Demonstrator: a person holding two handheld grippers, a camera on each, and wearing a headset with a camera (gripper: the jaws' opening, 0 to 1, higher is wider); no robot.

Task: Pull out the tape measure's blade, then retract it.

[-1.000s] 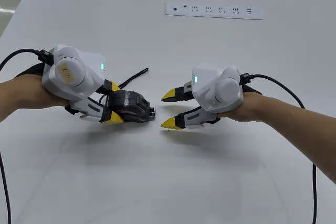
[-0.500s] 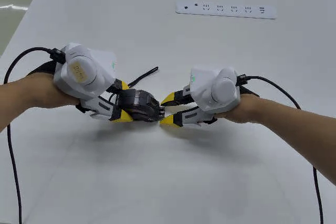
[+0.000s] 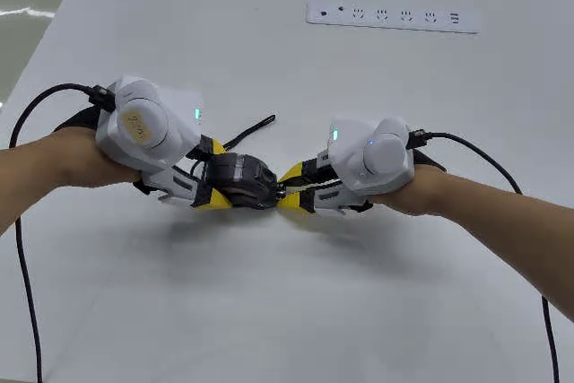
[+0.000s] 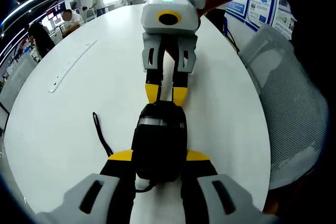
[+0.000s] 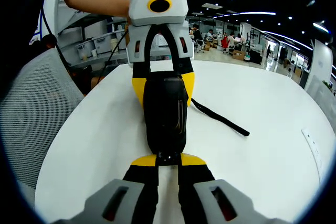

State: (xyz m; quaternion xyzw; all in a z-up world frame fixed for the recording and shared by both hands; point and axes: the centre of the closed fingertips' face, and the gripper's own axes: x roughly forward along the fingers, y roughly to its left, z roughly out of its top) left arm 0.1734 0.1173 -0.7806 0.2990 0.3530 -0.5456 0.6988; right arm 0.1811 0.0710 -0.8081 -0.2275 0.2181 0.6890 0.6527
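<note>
A black tape measure (image 3: pixel 242 180) is held just above the white table (image 3: pixel 287 311) with my left gripper (image 3: pixel 213 177) shut on its body. My right gripper (image 3: pixel 287 188) faces it from the right, its yellow tips drawn together on the blade's end hook at the case mouth. In the left gripper view the tape measure (image 4: pixel 160 140) sits between my left gripper (image 4: pixel 160 156) jaws, and the right gripper (image 4: pixel 165 94) meets its far end. In the right gripper view my right gripper (image 5: pixel 168 159) pinches the hook of the tape measure (image 5: pixel 165 108); the left gripper (image 5: pixel 164 87) clamps the far side.
The tape measure's black wrist strap (image 3: pixel 251 130) trails on the table behind it. A white power strip (image 3: pixel 390 17) lies at the far edge. Black cables (image 3: pixel 22 248) run from both grippers along the table's sides. A mesh chair (image 4: pixel 286 103) stands beside the table.
My right gripper moved left to the tape measure's mouth and its jaws went from wide open to drawn together on the hook. The left gripper kept hold of the case.
</note>
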